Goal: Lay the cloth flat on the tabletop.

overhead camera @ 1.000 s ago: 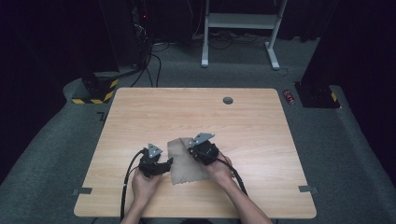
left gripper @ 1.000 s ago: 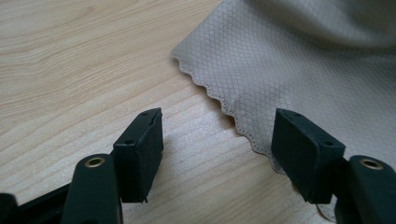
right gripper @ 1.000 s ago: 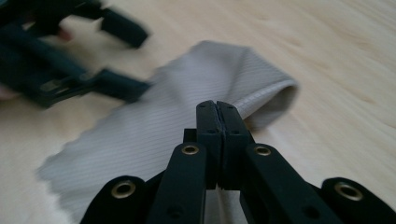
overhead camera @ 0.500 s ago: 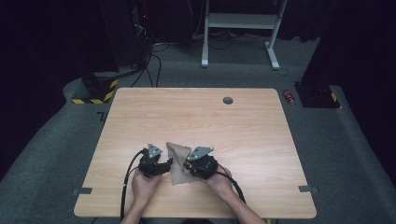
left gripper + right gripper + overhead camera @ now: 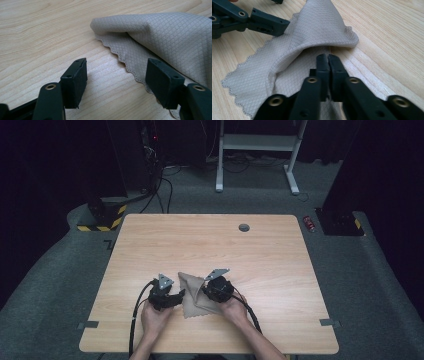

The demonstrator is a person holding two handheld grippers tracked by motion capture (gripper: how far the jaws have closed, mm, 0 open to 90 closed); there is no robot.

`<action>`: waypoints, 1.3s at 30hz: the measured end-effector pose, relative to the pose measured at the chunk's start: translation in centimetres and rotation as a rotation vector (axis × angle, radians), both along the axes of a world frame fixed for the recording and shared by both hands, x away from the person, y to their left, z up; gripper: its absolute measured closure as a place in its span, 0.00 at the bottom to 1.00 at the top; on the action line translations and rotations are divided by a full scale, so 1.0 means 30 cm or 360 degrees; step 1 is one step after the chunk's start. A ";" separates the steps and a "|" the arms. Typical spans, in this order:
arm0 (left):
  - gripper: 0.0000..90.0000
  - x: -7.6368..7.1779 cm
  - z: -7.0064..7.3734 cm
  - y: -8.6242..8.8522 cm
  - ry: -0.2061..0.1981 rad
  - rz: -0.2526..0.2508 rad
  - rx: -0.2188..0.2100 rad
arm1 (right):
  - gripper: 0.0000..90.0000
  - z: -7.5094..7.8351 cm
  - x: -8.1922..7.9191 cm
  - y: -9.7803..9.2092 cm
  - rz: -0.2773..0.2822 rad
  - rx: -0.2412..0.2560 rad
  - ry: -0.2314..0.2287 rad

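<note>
Since the earlier frame, my right tool [image 5: 206,289] has travelled inward over the cloth [image 5: 192,295], carrying one edge of it up and across toward the left tool [image 5: 176,296]. The left tool has held its station at the cloth's near-left edge.

Findings, all places taken from the cloth:
- Cloth lies on the desk [image 5: 260,255], near the front edge, between the two tools. Its right portion is raised into a fold that arches over the flat lower layer [image 5: 249,82].
- Right tool [image 5: 328,58]: jaws pressed together. I judge they are pinching the lifted edge, though the gripper view does not show the fabric between the tips clearly.
- Left tool [image 5: 116,80]: jaws spread, empty, one jaw on bare desk left of the scalloped hem [image 5: 125,66], the other over the lower layer.

Governing relation: the fold's free edge points from the right tool toward the left tool, so the fold must continue leftward. The right tool is the nearer and already engaged; the left tool sits at the landing side.
</note>
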State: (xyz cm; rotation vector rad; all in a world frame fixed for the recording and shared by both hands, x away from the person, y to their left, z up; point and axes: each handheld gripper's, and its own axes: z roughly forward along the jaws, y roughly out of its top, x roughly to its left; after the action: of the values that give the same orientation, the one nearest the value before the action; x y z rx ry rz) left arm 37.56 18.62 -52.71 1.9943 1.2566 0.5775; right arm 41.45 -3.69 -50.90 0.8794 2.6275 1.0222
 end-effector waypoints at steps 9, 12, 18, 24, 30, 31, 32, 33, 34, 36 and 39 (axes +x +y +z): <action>0.35 -0.004 0.000 -0.005 0.0003 -0.0045 0.0012 | 0.99 0.059 -0.012 -0.026 -0.0026 0.0048 -0.0093; 0.34 -0.004 0.000 -0.007 0.0002 -0.0053 0.0007 | 0.99 0.076 -0.016 -0.036 -0.0028 0.0058 -0.0121; 0.34 -0.006 0.000 -0.010 0.0009 -0.0064 0.0005 | 0.99 0.086 -0.028 -0.041 -0.0017 0.0025 -0.0154; 0.34 -0.006 0.000 -0.008 0.0006 -0.0067 0.0006 | 0.99 0.085 -0.019 -0.045 -0.0042 0.0047 -0.0129; 0.34 -0.007 0.000 -0.008 0.0008 -0.0064 -0.0001 | 0.99 0.098 -0.026 -0.057 -0.0042 0.0073 -0.0126; 0.34 -0.007 0.000 -0.008 0.0008 -0.0063 -0.0002 | 0.99 0.098 -0.028 -0.056 -0.0040 0.0063 -0.0128; 0.34 -0.008 0.000 -0.007 0.0006 -0.0059 -0.0002 | 0.99 0.098 -0.029 -0.056 -0.0033 0.0055 -0.0137; 0.36 -0.008 0.000 -0.006 0.0003 -0.0053 0.0005 | 0.99 0.098 -0.029 -0.056 -0.0035 0.0055 -0.0139; 0.37 -0.009 0.000 -0.005 0.0004 -0.0047 0.0002 | 0.99 0.103 -0.028 -0.062 -0.0065 0.0058 -0.0156; 0.37 -0.009 0.000 -0.005 0.0003 -0.0047 0.0003 | 0.99 0.105 -0.027 -0.068 -0.0075 0.0066 -0.0152; 0.37 -0.009 0.000 -0.005 0.0000 -0.0048 0.0004 | 0.99 0.117 -0.021 -0.092 -0.0100 0.0077 -0.0152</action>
State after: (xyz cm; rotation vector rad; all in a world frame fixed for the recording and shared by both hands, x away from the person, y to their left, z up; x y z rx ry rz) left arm 37.30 18.46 -52.71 2.0116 1.2246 0.5646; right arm 40.82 -6.44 -47.40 0.8941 2.4906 1.0878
